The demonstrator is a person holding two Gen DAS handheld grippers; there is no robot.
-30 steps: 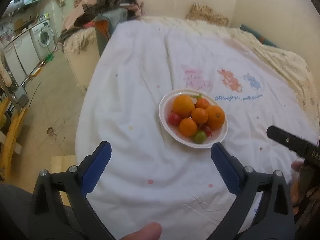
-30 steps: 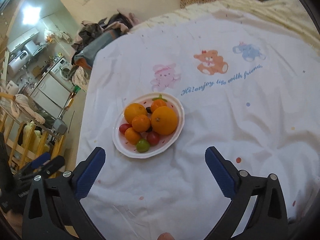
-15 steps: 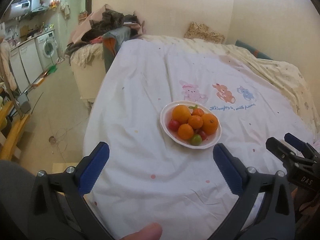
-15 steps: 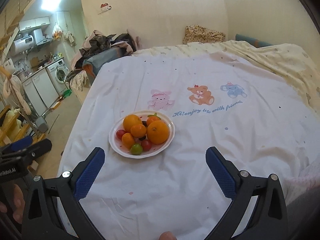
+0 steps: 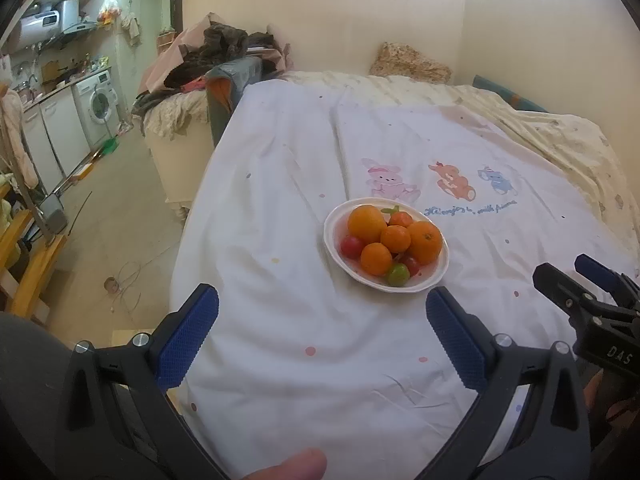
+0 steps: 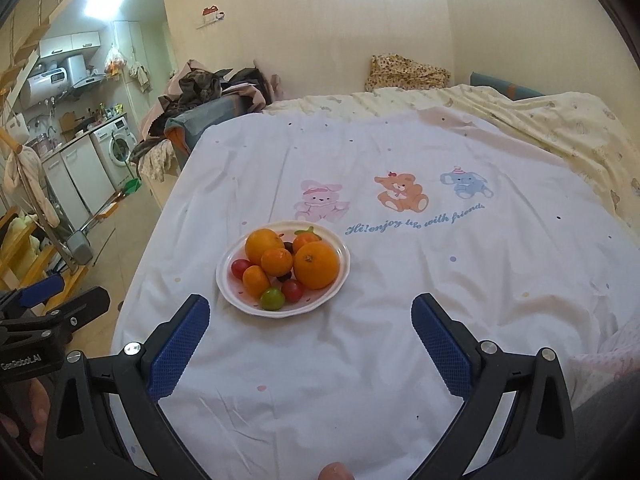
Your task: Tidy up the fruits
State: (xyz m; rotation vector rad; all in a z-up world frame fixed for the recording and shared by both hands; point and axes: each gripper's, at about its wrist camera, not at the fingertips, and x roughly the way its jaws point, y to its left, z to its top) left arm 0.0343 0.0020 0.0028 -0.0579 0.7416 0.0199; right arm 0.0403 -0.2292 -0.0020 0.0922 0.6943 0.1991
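Sitting beyond left gripper [image 5: 322, 334], fruit plate [image 5: 334, 222] (untouched)

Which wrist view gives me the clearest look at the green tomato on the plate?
The right wrist view: the green tomato sits at the plate's near rim, fully exposed and larger in frame. The left wrist view also shows it at the near rim, but smaller, tucked against an orange and a red tomato.
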